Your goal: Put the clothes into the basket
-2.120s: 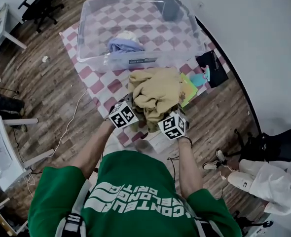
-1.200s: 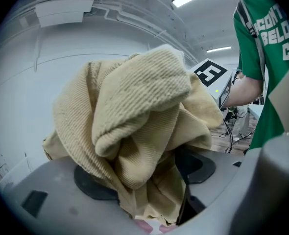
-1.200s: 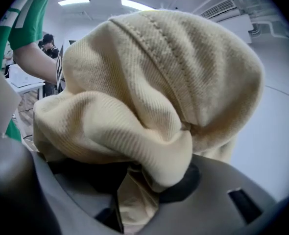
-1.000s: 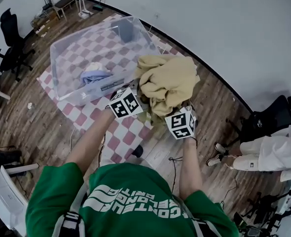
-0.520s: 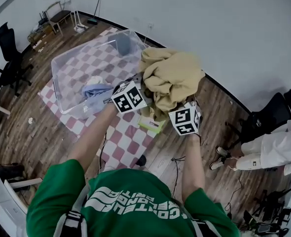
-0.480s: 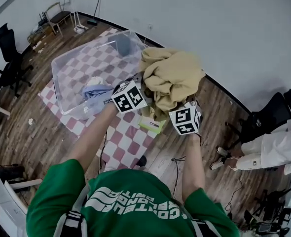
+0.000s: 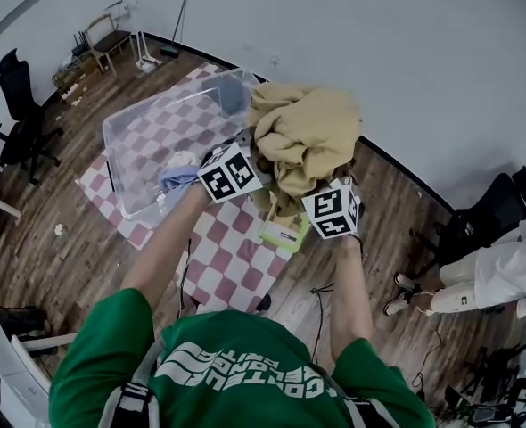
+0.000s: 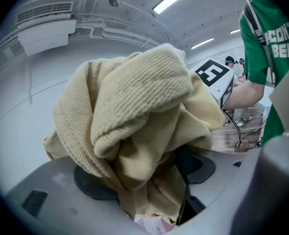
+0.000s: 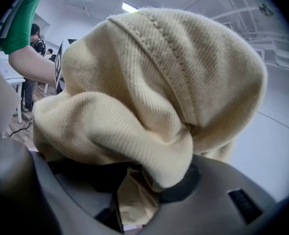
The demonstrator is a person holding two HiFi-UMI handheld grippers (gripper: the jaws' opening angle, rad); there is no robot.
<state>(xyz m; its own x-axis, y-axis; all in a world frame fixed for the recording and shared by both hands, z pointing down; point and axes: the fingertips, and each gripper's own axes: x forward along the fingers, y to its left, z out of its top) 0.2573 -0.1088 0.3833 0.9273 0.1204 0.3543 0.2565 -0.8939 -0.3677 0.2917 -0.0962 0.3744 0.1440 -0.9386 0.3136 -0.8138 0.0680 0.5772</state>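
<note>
Head view showed the tan garment [image 7: 306, 132] bunched above both sets of fingers, the left gripper [image 7: 245, 160] and right gripper [image 7: 324, 196] each clamped on thick folds to carry it clear, the basket [image 7: 125, 163] lying beyond the left fingers.

A pink-and-white checked rug [image 7: 227, 257] covers the plank floor [image 7: 67, 194] below the jaws, with a yellow-green packet [image 7: 285, 233] at its edge just beneath them. A black office chair [image 7: 18, 105] stands far to their left. Another black chair [image 7: 490, 217] stands far to their right, beside a person in white [image 7: 499, 279].
</note>
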